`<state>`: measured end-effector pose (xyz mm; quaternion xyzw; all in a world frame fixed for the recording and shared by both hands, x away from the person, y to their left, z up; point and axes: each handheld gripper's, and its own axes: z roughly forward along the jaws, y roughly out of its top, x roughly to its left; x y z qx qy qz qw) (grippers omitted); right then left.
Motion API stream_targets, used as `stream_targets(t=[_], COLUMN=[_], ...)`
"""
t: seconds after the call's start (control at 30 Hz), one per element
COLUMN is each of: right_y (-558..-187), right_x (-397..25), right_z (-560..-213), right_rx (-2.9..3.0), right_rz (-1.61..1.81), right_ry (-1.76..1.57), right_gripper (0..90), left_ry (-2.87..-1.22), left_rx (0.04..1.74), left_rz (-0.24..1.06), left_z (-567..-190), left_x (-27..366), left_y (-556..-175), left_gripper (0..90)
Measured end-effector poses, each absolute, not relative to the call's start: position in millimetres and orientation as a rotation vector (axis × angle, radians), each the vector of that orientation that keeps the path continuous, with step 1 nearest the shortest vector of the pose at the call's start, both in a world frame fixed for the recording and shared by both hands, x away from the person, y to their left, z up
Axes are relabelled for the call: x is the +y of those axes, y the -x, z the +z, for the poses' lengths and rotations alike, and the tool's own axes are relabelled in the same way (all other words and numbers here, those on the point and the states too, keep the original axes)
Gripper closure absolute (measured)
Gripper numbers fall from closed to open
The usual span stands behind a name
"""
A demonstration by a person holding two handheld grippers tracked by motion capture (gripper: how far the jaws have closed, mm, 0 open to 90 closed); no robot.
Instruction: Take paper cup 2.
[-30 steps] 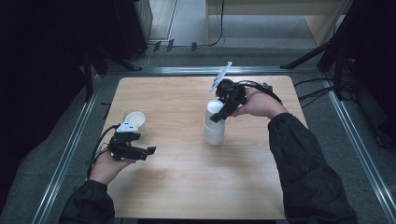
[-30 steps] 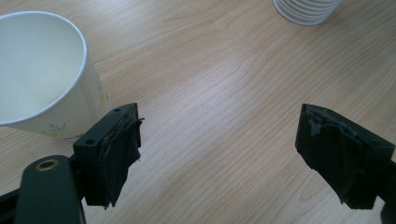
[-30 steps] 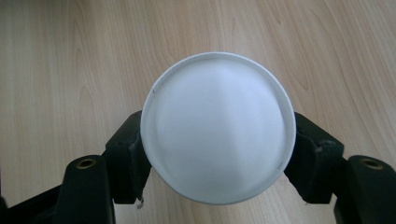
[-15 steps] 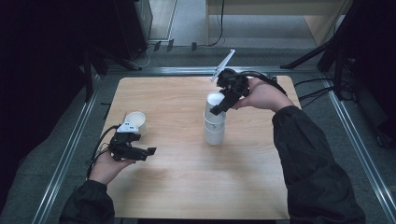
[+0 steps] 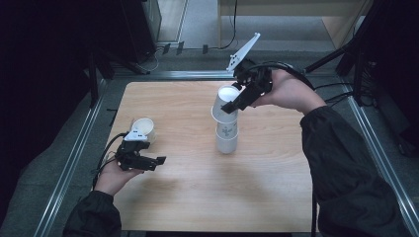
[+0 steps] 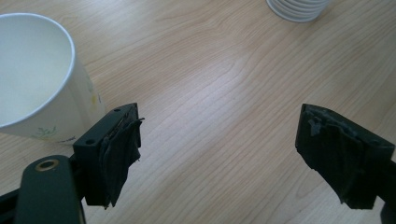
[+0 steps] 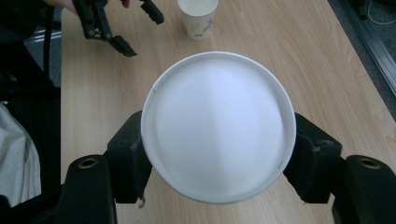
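Two grippers work over the table (image 5: 188, 197) in the high view: the right gripper (image 5: 236, 100) clamps a cup (image 5: 225, 102) lifted partly out of the stack (image 5: 227, 136) at mid-table, while the left gripper (image 5: 148, 160) hovers near a lone cup (image 5: 143, 129) at the left. Left gripper view: jaws spread wide, nothing between them, lone cup (image 6: 35, 79) just beside the left jaw. Right gripper view: both jaws press the cup (image 7: 218, 126) at its sides.

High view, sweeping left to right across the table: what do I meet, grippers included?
left gripper, jaws open over bare wood → single paper cup just behind it → stack of cups standing mid-table → lifted cup directly above that stack → right gripper clamped on the lifted cup.
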<state>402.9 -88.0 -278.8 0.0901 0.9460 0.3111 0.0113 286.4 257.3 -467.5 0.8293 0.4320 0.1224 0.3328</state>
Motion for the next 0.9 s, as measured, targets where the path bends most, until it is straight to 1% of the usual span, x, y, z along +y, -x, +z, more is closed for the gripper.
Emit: stream_targets(t=[0.2,0.3,0.57,0.77,0.9], right_y=[-382,-373,-357,-353,-351], right_x=[-97,-100,-105,-109,-112], right_z=[-269,-272,-299,-324,-341], right_rx=[2.916,2.91,2.944,2.957,2.977], right_rz=[1.028,1.055,1.079,1.112,1.13], right_ry=[-0.253,-0.225,-0.188,-0.199,-0.208], right_gripper=[33.4,33.5,33.5,33.5,33.5], left_ry=[-2.163,-2.161,-2.157,-2.148,-2.163], left_rx=[1.114,1.106,1.085,1.068,1.026], left_rz=[0.319,0.315,0.306,0.294,0.286], left_z=[-466,-466,-464,-461,-459], left_x=[256,255,254,254,251], left_y=[-286,-285,-285,-286,-286], left_gripper=[14.5,14.4,14.4,14.5,14.5])
